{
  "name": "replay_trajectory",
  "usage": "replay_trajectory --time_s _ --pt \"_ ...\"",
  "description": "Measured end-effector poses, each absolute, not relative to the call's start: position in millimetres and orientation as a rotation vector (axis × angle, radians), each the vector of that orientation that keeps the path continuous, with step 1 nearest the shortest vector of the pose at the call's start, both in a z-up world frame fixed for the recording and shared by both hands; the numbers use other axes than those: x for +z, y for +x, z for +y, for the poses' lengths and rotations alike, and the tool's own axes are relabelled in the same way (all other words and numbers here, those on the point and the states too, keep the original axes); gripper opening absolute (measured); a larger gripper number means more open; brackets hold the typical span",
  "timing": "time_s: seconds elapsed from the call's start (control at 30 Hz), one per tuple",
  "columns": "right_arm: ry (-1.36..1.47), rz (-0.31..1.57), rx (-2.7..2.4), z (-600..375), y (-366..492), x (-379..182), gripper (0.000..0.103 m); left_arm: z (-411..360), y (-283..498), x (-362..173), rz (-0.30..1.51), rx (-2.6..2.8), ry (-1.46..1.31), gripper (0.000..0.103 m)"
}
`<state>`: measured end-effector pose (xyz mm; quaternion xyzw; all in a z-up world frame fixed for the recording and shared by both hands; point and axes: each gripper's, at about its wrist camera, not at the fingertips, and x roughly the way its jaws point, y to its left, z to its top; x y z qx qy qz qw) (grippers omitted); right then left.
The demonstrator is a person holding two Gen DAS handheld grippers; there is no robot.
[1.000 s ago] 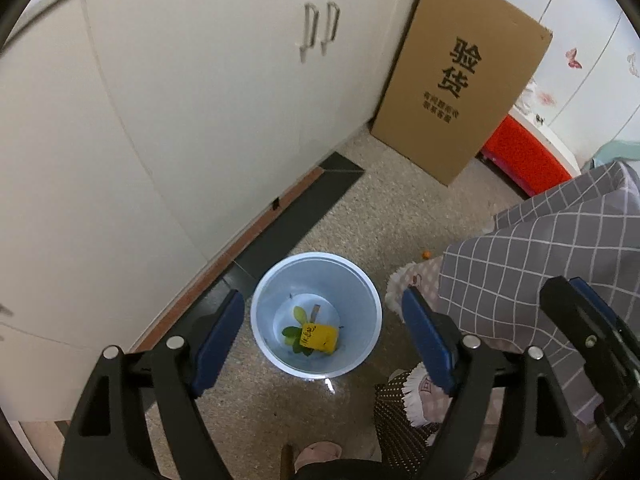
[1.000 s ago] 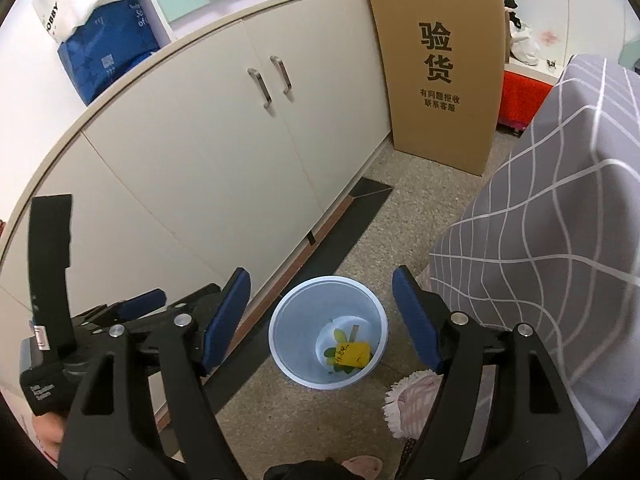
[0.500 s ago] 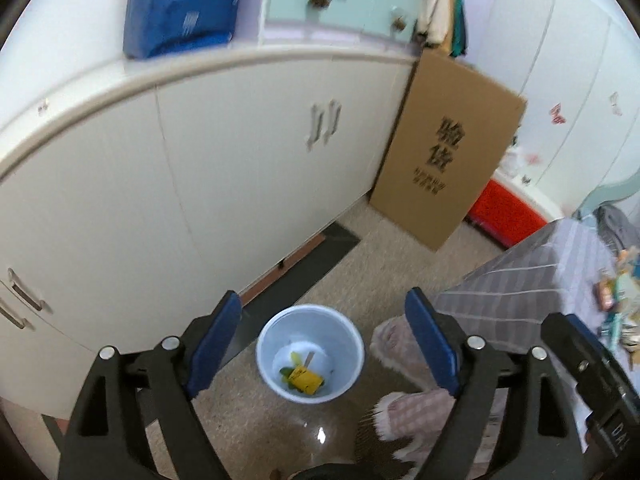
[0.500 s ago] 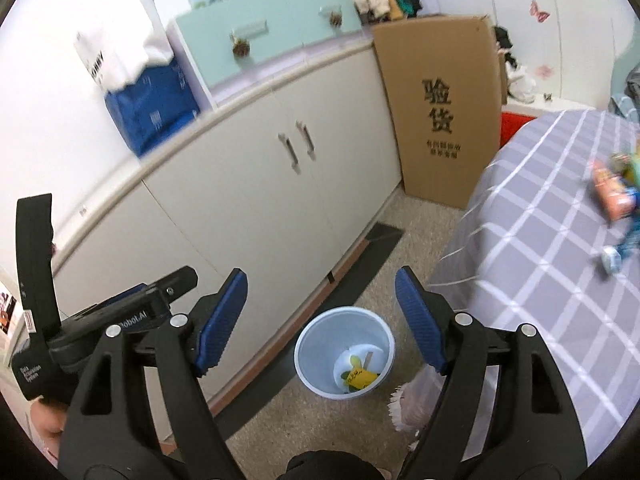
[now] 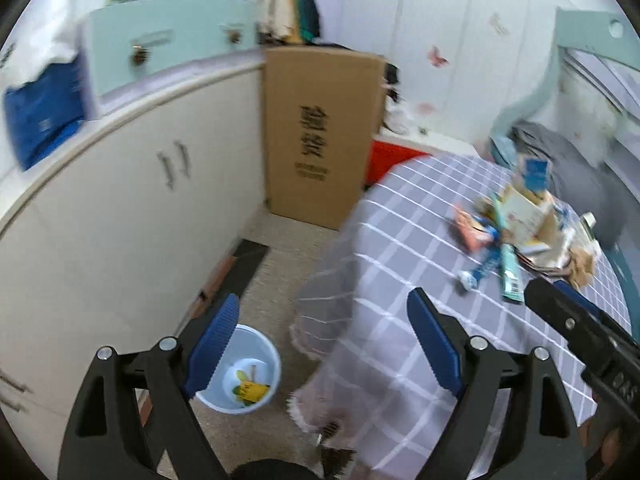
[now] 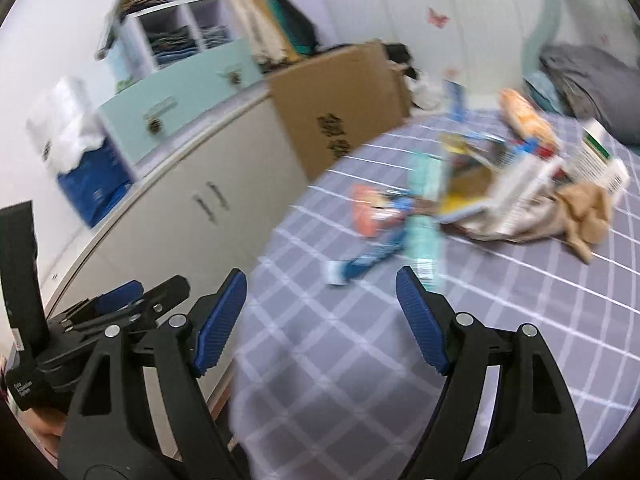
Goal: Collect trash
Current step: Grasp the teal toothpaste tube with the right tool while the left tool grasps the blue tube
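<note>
A pile of trash [image 5: 520,232] lies on the grey checked tablecloth [image 5: 400,320]: wrappers, a teal box, a blue tube, crumpled paper. The right wrist view shows the same pile of trash [image 6: 472,196] blurred, on the tablecloth [image 6: 360,380]. A light blue bin [image 5: 242,372] stands on the floor below the table edge, with a yellow wrapper and green bits inside. My left gripper [image 5: 324,346] is open and empty, above the floor between bin and table. My right gripper [image 6: 320,320] is open and empty over the table's near part, short of the pile.
White cabinets [image 5: 120,220] run along the left. A tall cardboard sheet [image 5: 320,140] leans at their far end, a red box [image 5: 390,158] beside it. The other gripper's black body [image 5: 584,344] shows at the right. Grey bedding [image 6: 588,80] lies beyond the table.
Both grippers have risen and swung right, away from the bin. The bin has dropped to the lower left or out of view, and the table with its trash pile has come into sight.
</note>
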<state>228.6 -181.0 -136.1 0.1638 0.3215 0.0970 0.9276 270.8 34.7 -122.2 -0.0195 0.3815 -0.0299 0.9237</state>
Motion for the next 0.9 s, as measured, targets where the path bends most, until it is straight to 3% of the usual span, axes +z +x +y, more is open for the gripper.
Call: replay_trajectory --time_s 0.13,0.3,0.4,0.47,0.57,0.9 --pt "0.341 0.716 0.126 -209.7 247.5 -152.8 0.06 7.3 284.8 -130.4 0.813 -0.081 -0.02 0.084" --pt "0.325 0.806 0.118 -223.8 275.9 -170.3 0.057 -9.1 292.4 -135.9 0.827 -0.088 0.03 0.084" --pt "0.311 0.834 0.134 -222.7 288.6 -173.0 0.048 -15.2 294.9 -137.5 0.83 -0.104 0.047 0.084" --pt "0.296 0.842 0.129 -223.3 295.9 -173.5 0.033 -19.9 298.4 -138.5 0.832 -0.116 0.053 0.084" --pt "0.308 0.861 0.162 -227.3 303.0 -175.1 0.021 -31.7 302.7 -140.2 0.835 -0.152 0.072 0.084" --pt "0.298 0.854 0.183 -248.7 283.2 -175.8 0.02 -90.4 330.0 -158.5 0.851 -0.296 0.184 0.084"
